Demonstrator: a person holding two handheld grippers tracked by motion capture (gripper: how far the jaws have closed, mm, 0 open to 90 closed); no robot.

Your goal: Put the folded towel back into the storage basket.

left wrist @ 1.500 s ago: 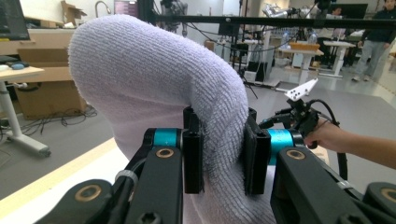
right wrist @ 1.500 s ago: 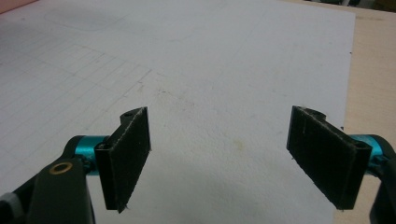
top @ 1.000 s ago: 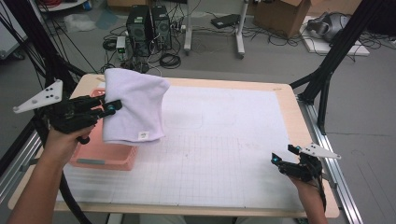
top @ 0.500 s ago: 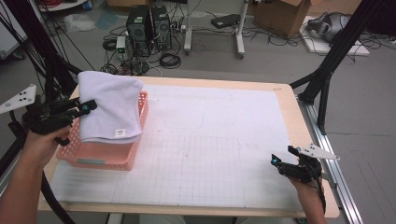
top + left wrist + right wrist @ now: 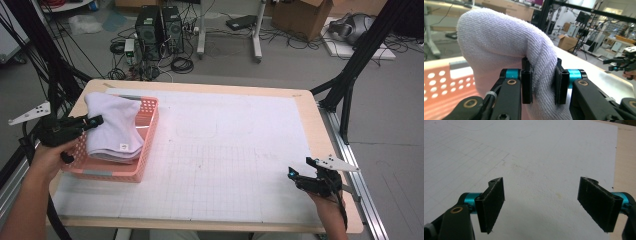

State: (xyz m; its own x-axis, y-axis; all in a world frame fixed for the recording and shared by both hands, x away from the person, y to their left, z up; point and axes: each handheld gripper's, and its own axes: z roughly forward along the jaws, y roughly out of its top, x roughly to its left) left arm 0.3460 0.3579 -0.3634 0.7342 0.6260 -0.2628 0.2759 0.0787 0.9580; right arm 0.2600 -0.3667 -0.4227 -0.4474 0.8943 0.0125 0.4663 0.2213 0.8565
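Note:
A folded pale lilac towel lies in the pink perforated basket at the table's left. My left gripper is shut on the towel's near-left fold; in the left gripper view its black pads pinch the thick cloth, with the basket wall behind. At the front right corner, my right gripper rests low over the white gridded mat, open. In the right gripper view its fingers stand far apart with bare mat between them.
The mat covers most of the wooden table. Black frame legs stand at the table's right, cables and computer towers on the floor beyond. The right gripper appears far off in the left gripper view.
The left gripper carried the towel left and down, from hanging above the table into the basket. The right gripper stayed put.

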